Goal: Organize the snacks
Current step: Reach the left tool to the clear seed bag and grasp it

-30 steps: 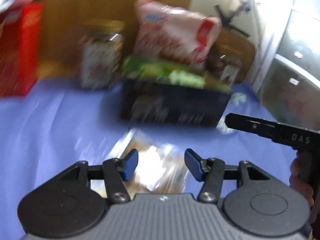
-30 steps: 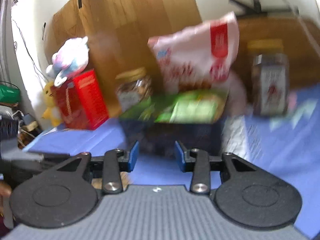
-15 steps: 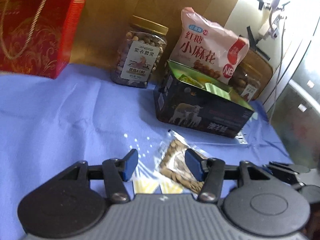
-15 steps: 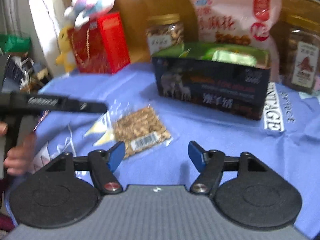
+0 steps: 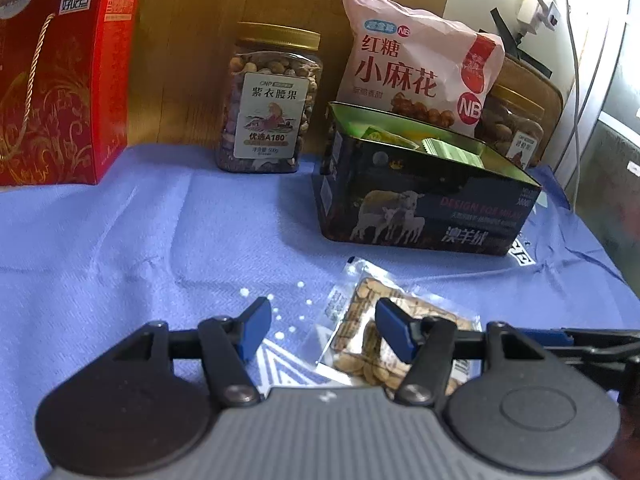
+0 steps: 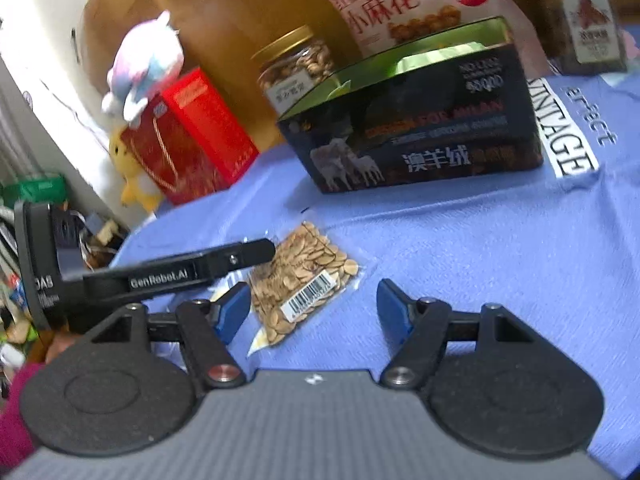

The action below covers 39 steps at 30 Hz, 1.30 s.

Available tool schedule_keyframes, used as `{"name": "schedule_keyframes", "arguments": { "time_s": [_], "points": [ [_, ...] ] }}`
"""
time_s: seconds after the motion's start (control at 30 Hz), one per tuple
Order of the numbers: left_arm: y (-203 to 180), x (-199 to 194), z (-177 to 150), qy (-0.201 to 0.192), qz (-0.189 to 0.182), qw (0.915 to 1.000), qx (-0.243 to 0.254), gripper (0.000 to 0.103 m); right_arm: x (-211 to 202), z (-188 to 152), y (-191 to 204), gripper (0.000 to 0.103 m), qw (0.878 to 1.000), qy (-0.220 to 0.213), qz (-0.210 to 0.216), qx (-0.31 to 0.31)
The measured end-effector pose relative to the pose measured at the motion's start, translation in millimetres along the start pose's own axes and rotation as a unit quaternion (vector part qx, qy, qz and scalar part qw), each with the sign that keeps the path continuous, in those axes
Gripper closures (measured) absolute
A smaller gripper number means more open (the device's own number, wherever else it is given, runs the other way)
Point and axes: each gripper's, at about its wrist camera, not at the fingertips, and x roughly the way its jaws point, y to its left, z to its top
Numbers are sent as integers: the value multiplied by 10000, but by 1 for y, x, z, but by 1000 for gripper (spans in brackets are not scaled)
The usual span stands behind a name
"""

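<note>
Left gripper [image 5: 320, 330] at lower centre of the left wrist view, fingers spread wide and holding nothing. Clear seed packet [image 5: 384, 332] flat on the blue cloth [image 5: 140, 240], low and right of centre, lying mostly behind the right-hand blue fingertip [image 5: 394, 330] and reaching a little into the gap; left-hand fingertip over bare cloth. Contact between packet and fingertip not discernible. Dark tin box [image 5: 424, 208] right of centre above the packet, lid off, green packets inside. Pink snack bag [image 5: 416, 68] upright behind the box at upper right. Nut jar [image 5: 272, 100] with gold lid at upper centre, left of the box. Red gift box [image 5: 60, 80] at upper left. Second jar [image 5: 516, 120] partly hidden at far right behind the bag.

Right gripper [image 6: 312, 306] at lower centre of the right wrist view, likewise spread apart and empty. Seed packet [image 6: 300, 280] just above and right of the left-hand blue fingertip [image 6: 232, 308], barcode end nearest, lying inside the left half of the gap; right-hand fingertip well apart from it over plain cloth [image 6: 500, 248]. Black finger of the left gripper [image 6: 180, 270] crossing from mid left, tip just beside the packet's upper left edge. Tin box [image 6: 420, 136] at upper centre, red gift box [image 6: 188, 136] at upper left with a plush toy [image 6: 144, 64] on top.
</note>
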Motion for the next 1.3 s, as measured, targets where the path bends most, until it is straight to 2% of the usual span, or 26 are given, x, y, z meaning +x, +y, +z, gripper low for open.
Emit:
{"name": "schedule_keyframes", "arguments": {
  "time_s": [0.33, 0.4, 0.53, 0.6, 0.63, 0.73, 0.83, 0.87, 0.9, 1.0, 1.1, 1.2, 1.27, 1.3],
  "points": [
    [-2, 0, 0, -3, 49, 10000, 64, 44, 16, 7, 11, 37, 9995, 193, -34, -266],
    [-2, 0, 0, -8, 42, 10000, 80, 42, 20, 9, 12, 41, 9993, 211, -64, -299],
    [-4, 1, -1, -21, 44, 9999, 123, 40, 27, 11, 12, 63, 9992, 272, -108, -262],
    [-4, 1, -1, -25, 40, 9999, 124, 40, 30, 11, 11, 80, 9992, 338, -86, -174],
    [-4, 1, -1, -27, 41, 9999, 124, 40, 32, 11, 10, 94, 9991, 396, -46, -110],
    [-5, 0, -2, -41, 22, 9999, 110, 41, 31, 8, 11, 100, 9993, 359, 36, -29],
    [-10, -4, -6, 10, -269, 9996, 38, 47, 27, 6, 15, 100, 9993, 311, 207, -26],
    [-13, -5, -8, 30, -369, 9993, 19, 58, 26, 6, 18, 100, 9994, 279, 195, -67],
    [-17, -6, -10, 48, -423, 9991, -5, 62, 23, 5, 21, 100, 9995, 225, 136, -150],
    [-20, -9, -13, 79, -559, 9983, -143, 62, 16, 4, 19, 100, 9997, 154, 101, -161],
    [-23, -12, -17, 201, -895, 9953, -302, 62, 5, 0, 14, 100, 9997, 139, 23, -203],
    [-25, -15, -19, 377, -1236, 9907, -421, 59, -9, -2, 5, 95, 9995, 222, -119, -185],
    [-21, -19, -17, 434, -1289, 9891, -567, 57, -20, -1, -2, 86, 9994, 312, -155, -46],
    [-17, -21, -16, 449, -1288, 9885, -648, 51, -26, 0, -4, 82, 9991, 340, -225, -63]
  ]
}}
